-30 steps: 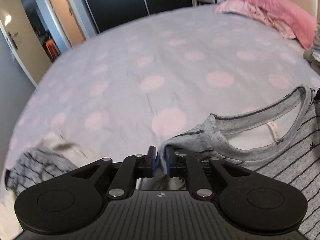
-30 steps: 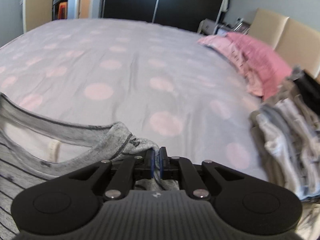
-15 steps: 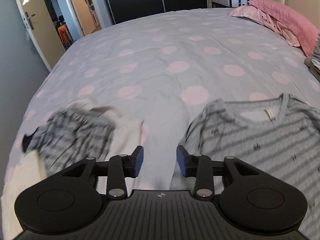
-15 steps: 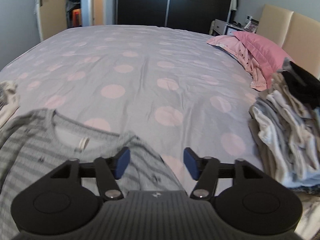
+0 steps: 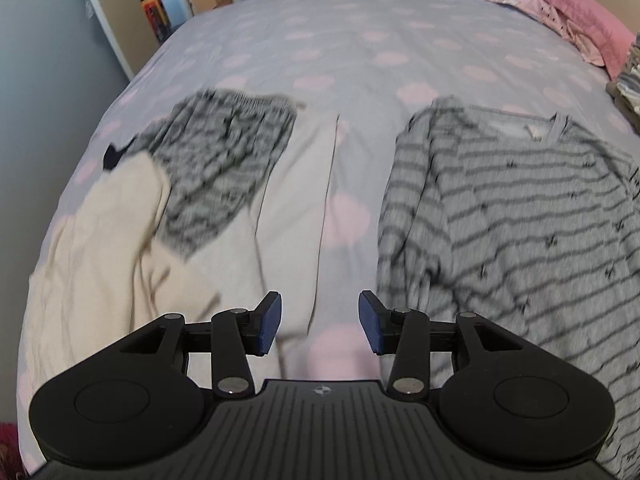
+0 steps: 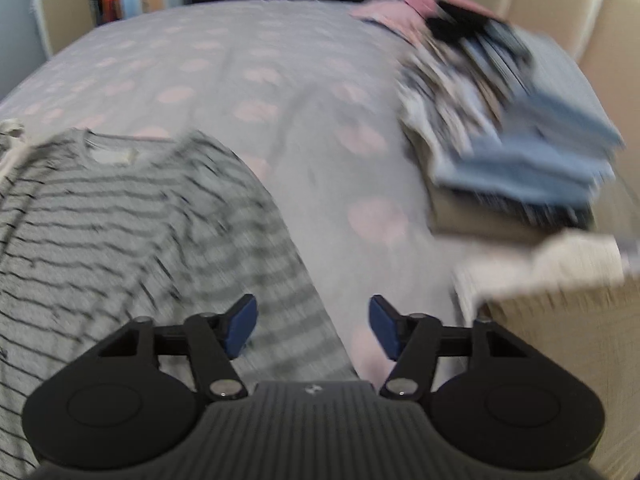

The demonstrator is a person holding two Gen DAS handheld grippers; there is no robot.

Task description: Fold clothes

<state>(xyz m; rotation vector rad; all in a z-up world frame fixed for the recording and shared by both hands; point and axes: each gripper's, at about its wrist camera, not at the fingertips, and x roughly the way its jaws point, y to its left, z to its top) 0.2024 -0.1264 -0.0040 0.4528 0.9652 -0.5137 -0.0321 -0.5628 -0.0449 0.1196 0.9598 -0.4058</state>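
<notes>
A grey striped long-sleeved top (image 5: 516, 216) lies flat on the bed, neckline toward the pillows; the right wrist view shows the same striped top (image 6: 120, 216) at the left. My left gripper (image 5: 319, 322) is open above the bare sheet just left of the top's edge, nothing between its blue pads. My right gripper (image 6: 312, 326) is open over the top's right edge, holding nothing. To the left lie a cream garment (image 5: 120, 248) and a small grey striped piece (image 5: 216, 160) on top of it.
The bed's lilac sheet with pink dots (image 5: 360, 60) stretches ahead. A pink pillow (image 5: 580, 28) lies at the far right. A heap of folded clothes (image 6: 512, 136) sits at the right, with a cardboard box (image 6: 560, 320) nearer. A door (image 5: 116, 12) stands far left.
Both grippers were shut on the striped top's shoulders a second ago; they let go, opened and pulled back, leaving the top spread flat. The right view is swinging rightward, blurred.
</notes>
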